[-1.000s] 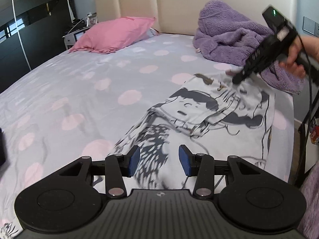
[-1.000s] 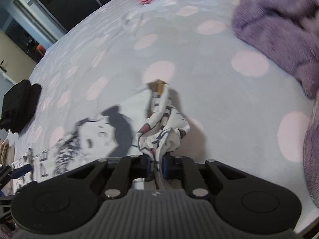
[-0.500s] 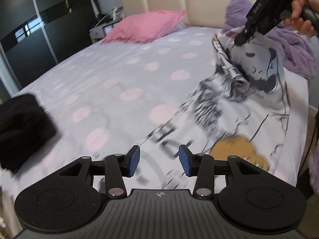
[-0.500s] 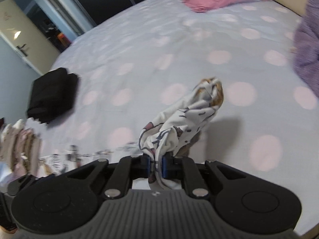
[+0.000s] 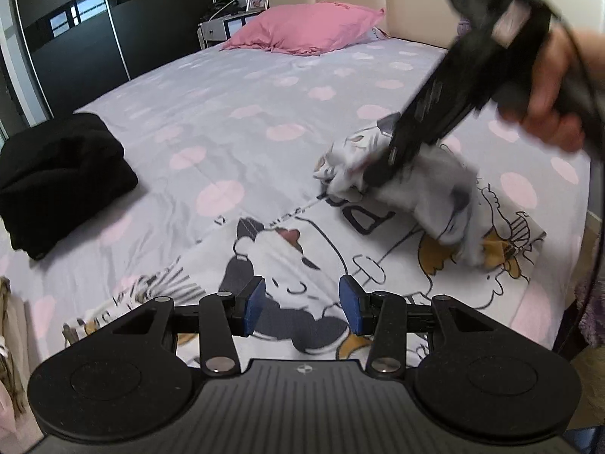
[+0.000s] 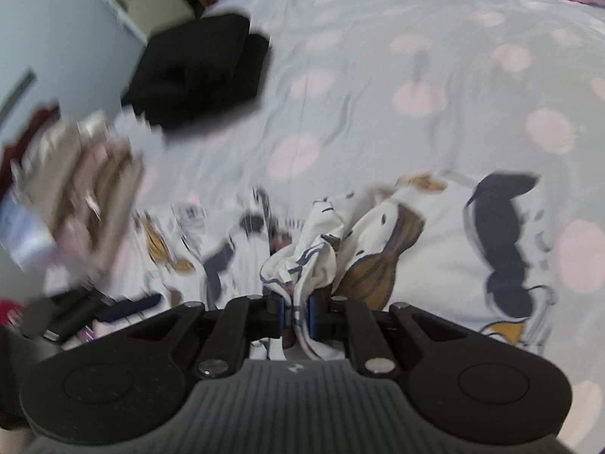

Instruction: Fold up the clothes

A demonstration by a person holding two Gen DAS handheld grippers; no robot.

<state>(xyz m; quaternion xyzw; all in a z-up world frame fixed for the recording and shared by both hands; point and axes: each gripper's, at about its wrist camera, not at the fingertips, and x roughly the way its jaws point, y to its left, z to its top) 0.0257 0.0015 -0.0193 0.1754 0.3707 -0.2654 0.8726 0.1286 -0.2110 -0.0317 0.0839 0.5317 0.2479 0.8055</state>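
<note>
A white cartoon-print garment [image 5: 287, 249] lies spread on the spotted bed sheet [image 5: 227, 113]. One end of it is bunched up and folded back over the rest. My right gripper [image 5: 378, 166], held by a hand [image 5: 548, 94], comes in from the upper right and grips that bunched end low over the garment. In the right wrist view the right gripper [image 6: 295, 314] has a fold of the garment [image 6: 378, 249] between its blue pads while its jaws are opening. My left gripper [image 5: 302, 302] hovers open over the near part of the print, with nothing between its fingers.
A folded black garment [image 5: 56, 174] sits on the bed to the left, also seen as the black pile [image 6: 204, 68]. A pink pillow [image 5: 306, 26] lies by the headboard. A blurred stack of clothes [image 6: 75, 174] stands off the bed's near left corner.
The right gripper has carried the garment's end from the far right, up and across, down onto the near part. The left gripper has swung left; the black pile has come into view.
</note>
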